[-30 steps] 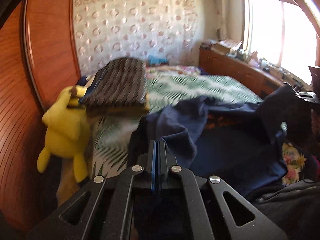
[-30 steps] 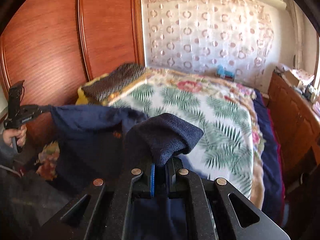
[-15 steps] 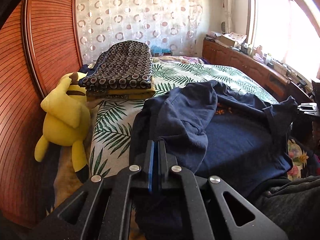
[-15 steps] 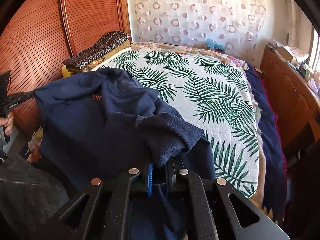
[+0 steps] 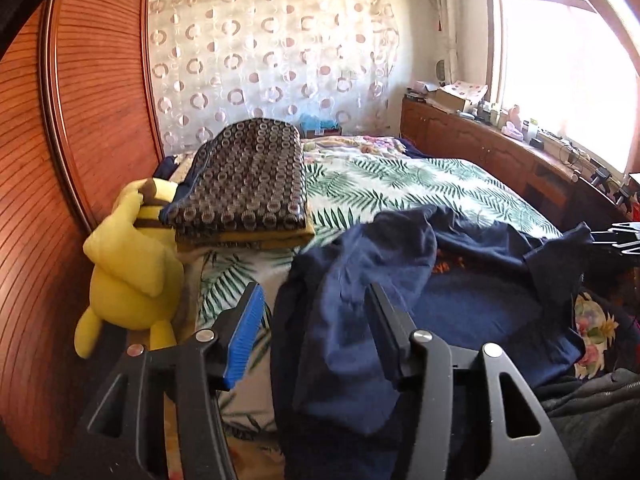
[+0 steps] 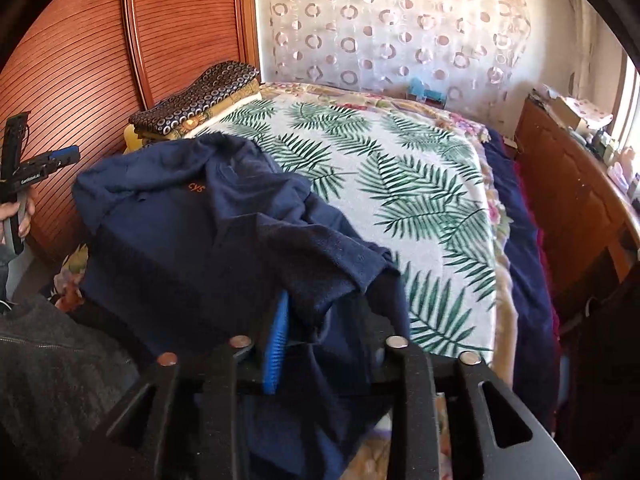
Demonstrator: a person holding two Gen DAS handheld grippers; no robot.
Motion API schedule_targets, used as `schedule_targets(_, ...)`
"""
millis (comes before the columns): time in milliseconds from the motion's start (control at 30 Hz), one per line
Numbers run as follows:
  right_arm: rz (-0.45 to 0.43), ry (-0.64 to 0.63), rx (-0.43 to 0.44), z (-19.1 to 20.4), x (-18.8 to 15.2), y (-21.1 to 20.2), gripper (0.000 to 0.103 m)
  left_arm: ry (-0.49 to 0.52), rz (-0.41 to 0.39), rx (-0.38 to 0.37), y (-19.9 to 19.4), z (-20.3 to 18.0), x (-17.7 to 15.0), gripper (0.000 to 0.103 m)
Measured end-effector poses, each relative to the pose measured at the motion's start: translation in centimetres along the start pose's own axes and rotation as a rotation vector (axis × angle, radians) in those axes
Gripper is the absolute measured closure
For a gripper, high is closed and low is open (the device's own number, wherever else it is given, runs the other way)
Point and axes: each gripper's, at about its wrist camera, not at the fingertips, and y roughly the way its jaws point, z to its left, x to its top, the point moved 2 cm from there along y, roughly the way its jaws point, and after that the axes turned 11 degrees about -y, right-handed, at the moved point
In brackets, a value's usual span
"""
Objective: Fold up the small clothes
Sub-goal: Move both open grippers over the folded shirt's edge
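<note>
The navy shirt (image 5: 460, 280) lies rumpled on the near end of the bed (image 5: 420, 184), over the palm-leaf bedspread. In the left wrist view, the left claw (image 5: 316, 320) has just been opening; its jaws stand apart, with a bunched fold of the shirt, probably a sleeve, loose between them. The blue pad is clear of the cloth, the dark finger just beside it, so nothing is gripped. To the left sit a yellow plush toy (image 5: 128, 268) and, on the bed beyond it, a stack of folded blankets (image 5: 244, 184). The right claw shows dimly at the right edge, by the shirt's far corner.

In the right wrist view, the shirt (image 6: 192, 240) spreads front-up with small orange lettering showing, and its upper part and one sleeve are still crumpled. The right claw (image 6: 328, 332) has also just been opening; its jaws stand partly apart, with a sleeve end draped over and between them, slack and no longer pinched. The left claw (image 6: 60, 156) appears at the far left, held in a hand (image 6: 16, 216).

By my judgement, the shirt has only been laid down. It still needs smoothing, and no fold is made yet, so nearly all the folding remains.
</note>
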Motion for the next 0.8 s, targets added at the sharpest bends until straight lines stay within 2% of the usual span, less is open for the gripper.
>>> schedule_targets(133,-0.025,0.006,-0.031,-1.4,0.2,-1.0,0.059,-0.003,0.004,-0.018,1.8,0.5,1.6,0.048)
schedule_targets(200,-0.049,0.027,-0.044,-2.4,0.5,-1.2,0.058,0.003,0.009,-0.012,3.1,0.9,2.2,0.035)
schedule_targets(333,-0.086,0.078,-0.125,-4.9,1.1,-0.1,0.057,-0.007,0.041,-0.008,6.8,1.9,3.6,0.035)
schedule_targets(400,-0.075,0.101,-0.145,-5.9,1.2,1.5,0.057,-0.013,0.054,-0.002,8.5,2.3,3.9,0.035)
schedule_targets(600,0.018,0.159,-0.051,-5.7,0.4,8.0,0.057,-0.036,0.146,0.013,13.3,3.4,3.9,0.035)
schedule_targets(733,0.042,0.166,-0.004,-4.5,0.3,9.5,0.057,-0.014,0.171,0.027,14.5,3.2,3.4,0.035)
schedule_targets(800,0.063,0.161,-0.007,-4.2,0.5,9.9,0.057,-0.013,0.178,0.027,14.8,3.1,3.3,0.035)
